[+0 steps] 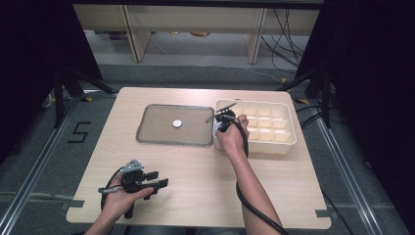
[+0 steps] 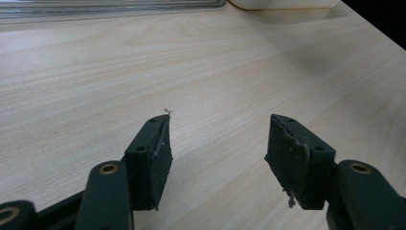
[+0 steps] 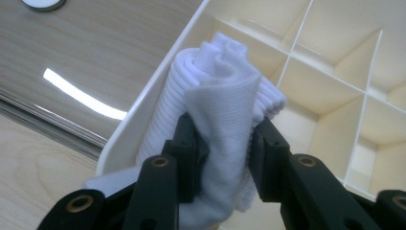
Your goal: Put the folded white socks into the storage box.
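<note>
table [image 1: 195, 186] first: light wood. from the high view you get the layout, a grey tray [image 1: 161, 136] sits just left of the right tongs [image 1: 223, 119], and a cream divided box [image 1: 284, 142] is right under and beyond them. the left tongs [image 1: 155, 183] are well back from both, down at the near left part of the table, held in the left hand [image 1: 120, 196].

what the high view doesn't really give you is what the right tongs carry. the right gripper view does: they're clamped on a rolled white cloth [image 3: 222, 110], squeezed between the two jaws, sitting over the box's [image 3: 335, 91] near-left corner compartment, by its wall. can't tell if the cloth touches the bottom. the tray [image 3: 91, 52] looks shiny and reflective from there, off to the tongs' left.

left gripper view: jaws wide apart, nothing between them, only bare table [image 2: 201, 72] ahead, with the tray edge [image 2: 110, 9] and a corner of the box [image 2: 282, 4] far in front. pads [image 2: 294, 163] look frayed.

smallest thing: a little white round disc [image 1: 176, 123] in the middle of the tray, left of the right tongs. the right gripper view catches its edge [image 3: 43, 4] at the top left corner.
</note>
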The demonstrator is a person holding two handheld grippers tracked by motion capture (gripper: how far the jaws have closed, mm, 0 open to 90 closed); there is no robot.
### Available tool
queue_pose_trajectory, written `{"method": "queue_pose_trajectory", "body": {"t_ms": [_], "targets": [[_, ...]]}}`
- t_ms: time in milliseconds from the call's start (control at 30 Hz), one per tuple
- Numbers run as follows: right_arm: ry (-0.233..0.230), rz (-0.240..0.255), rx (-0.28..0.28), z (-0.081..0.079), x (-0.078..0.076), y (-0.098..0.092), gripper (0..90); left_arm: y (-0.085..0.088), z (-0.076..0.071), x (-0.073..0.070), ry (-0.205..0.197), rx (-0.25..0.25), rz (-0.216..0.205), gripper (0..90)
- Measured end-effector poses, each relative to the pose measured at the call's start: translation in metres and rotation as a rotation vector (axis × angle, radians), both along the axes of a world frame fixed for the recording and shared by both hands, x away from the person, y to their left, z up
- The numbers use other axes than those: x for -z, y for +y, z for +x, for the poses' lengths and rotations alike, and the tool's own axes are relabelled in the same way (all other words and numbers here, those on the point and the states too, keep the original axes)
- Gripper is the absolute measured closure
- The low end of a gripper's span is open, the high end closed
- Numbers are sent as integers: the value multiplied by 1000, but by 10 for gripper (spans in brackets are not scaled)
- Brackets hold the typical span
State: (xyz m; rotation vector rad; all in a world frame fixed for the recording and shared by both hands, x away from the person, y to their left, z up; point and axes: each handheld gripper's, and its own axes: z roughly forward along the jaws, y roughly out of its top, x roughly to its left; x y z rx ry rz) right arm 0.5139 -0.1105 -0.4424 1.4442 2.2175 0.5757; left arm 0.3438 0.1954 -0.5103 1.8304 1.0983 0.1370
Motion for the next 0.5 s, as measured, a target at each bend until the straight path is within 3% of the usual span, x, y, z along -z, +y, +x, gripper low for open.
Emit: {"method": "queue_pose_trajectory", "body": {"t_ms": [133, 333, 500], "targets": [[15, -23, 1, 1, 0, 3, 681, 0, 0, 0, 0, -2, -1, 402], [44, -8, 15, 3, 0, 4, 682, 1, 0, -1, -1, -7, -6, 402], [60, -11, -6, 6, 0, 1, 684, 1, -1, -1, -2, -11, -1, 402]]}}
